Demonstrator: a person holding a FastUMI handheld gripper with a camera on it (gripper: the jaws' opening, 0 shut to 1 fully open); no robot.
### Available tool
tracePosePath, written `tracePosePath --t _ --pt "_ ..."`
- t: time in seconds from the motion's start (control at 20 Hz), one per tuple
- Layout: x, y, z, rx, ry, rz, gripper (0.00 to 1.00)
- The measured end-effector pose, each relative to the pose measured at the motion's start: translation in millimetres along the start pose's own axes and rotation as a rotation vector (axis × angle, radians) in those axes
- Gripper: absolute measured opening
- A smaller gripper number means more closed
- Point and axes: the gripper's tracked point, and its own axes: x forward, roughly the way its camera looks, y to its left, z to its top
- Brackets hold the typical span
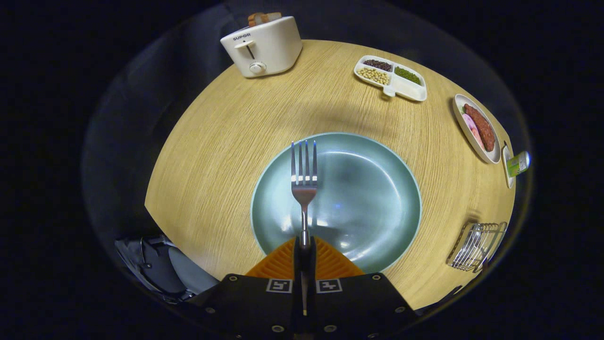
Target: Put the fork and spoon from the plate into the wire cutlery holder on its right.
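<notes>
A steel fork (304, 182) sticks out ahead of my gripper (304, 245), tines pointing away, held above the pale green plate (377, 198). Both fingers press on its handle, so the gripper is shut on the fork. The plate's surface looks bare beneath the fork. The wire cutlery holder (476, 246) stands on the wooden table to the right of the plate, near the table's front edge. Something metallic lies inside it, but I cannot tell what it is.
A white toaster (262, 47) with bread stands far back left of the plate. A divided dish of beans (390, 78) and a plate of sliced meat (477, 128) sit at the back right, with a small green can (517, 163) beside them. A chair (160, 269) is below the table's left edge.
</notes>
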Motion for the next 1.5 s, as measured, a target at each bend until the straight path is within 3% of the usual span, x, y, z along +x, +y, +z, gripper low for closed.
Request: tracePosePath --t 0.3,0.85,1.3,1.5 --pt "-44 -21 1 0.088 -0.115 0.025 0.04" --pt "-121 -108 -24 0.225 -0.320 -0.054 0.04" --pt "-140 -201 -83 0.368 -0.313 -0.148 0.04" --pt "-138 -229 -97 0.369 -0.286 -0.189 0.04"
